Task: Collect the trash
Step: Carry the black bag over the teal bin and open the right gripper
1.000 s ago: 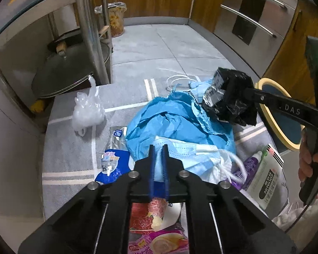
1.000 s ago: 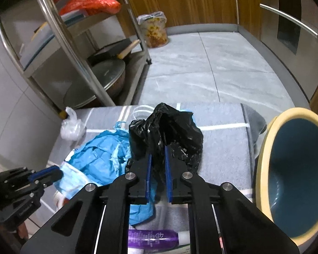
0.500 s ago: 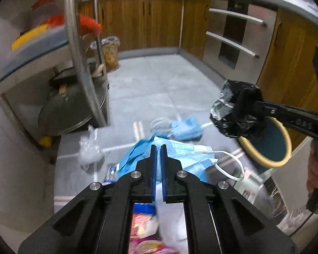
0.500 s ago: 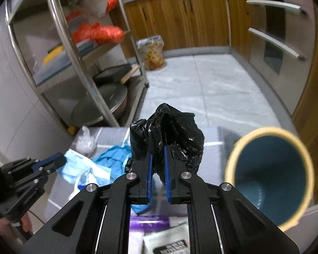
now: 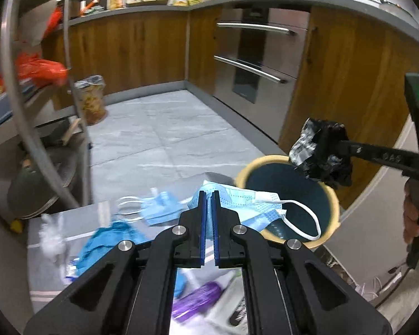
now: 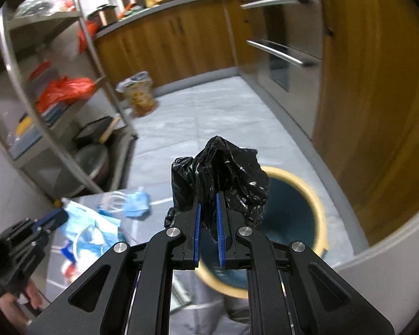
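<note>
Black plastic bag (image 6: 219,178) pinched in my right claw (image 6: 208,215), above the bin (image 6: 319,215) mouth; left claw (image 5: 208,203) pinching a face mask (image 5: 237,198), short of the rim.

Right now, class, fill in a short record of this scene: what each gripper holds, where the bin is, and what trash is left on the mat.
left gripper: shut on a blue face mask, raised beside the bin's mouth
right gripper: shut on a crumpled black plastic bag, above the bin
bin: cream rim, dark blue inside, open top
left on grey mat: another face mask, blue wrapper, purple bottle
</note>
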Available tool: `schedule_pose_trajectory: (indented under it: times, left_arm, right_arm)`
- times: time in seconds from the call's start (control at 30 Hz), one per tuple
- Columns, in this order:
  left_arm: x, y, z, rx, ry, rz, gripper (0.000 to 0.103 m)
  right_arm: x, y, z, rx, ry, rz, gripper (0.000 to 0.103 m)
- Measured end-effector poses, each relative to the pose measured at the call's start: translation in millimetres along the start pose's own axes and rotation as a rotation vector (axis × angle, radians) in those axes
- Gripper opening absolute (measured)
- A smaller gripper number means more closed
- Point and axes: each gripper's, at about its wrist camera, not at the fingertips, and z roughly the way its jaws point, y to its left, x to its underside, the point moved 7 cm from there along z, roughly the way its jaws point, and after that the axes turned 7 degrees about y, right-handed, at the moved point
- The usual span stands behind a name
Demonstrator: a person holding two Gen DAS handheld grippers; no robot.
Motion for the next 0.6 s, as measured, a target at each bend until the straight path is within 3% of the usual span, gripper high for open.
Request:
schedule_pose_trajectory:
  times: [0.33,0.6]
  left_arm:
    - [3.1,-70.8,83.9,0.059,0.111,0.071,0.004]
    - [9.1,-100.9,116.3,0.064,0.142,0.157,0.004]
  right_arm:
    - [13.8,-59.1,45.4,0.053,0.124,0.108,0.011]
    - [28.6,-83.1,66.1,0.06,0.221,0.186,0.011]
